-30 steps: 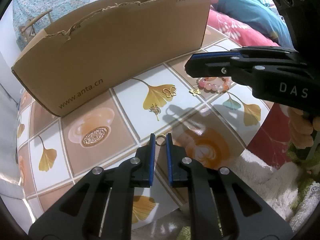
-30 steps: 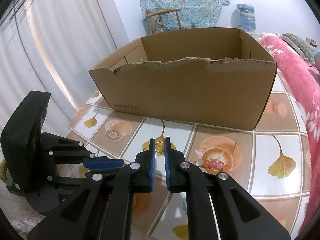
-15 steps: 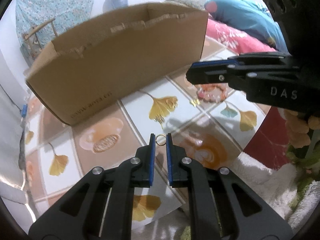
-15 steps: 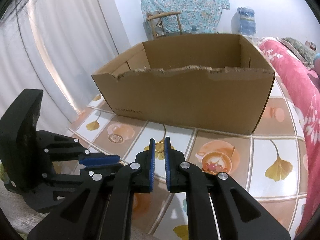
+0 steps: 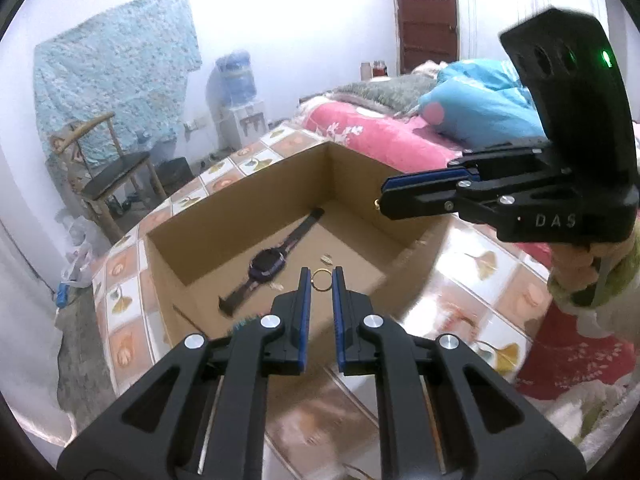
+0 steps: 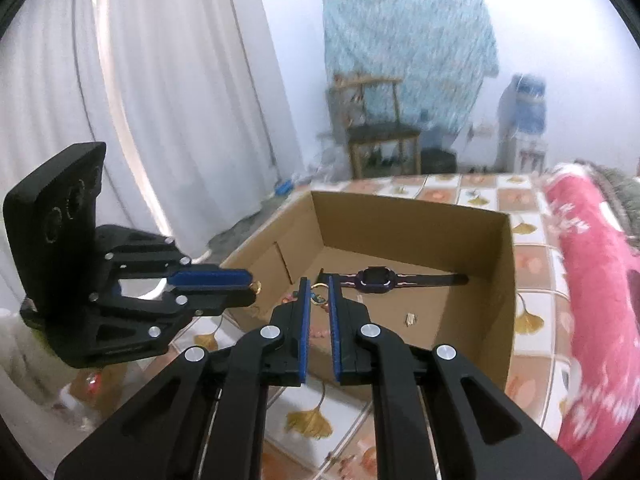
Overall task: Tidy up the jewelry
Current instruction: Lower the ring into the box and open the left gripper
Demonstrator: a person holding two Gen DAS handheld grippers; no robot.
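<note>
Both grippers, left [image 5: 321, 280] and right [image 6: 319, 286], hang over the cardboard box [image 5: 200, 216], each pinching a small gold ring [image 5: 321, 280] at its tips. Risk imo: thin rings slipping sideways, landing outside on the tiles.

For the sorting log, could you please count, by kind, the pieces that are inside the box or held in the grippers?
Watch in the box: 1
Small gold piece on the box floor: 1
Gold ring in the left gripper: 1
Gold hoop in the right gripper: 1
Total: 4
</note>
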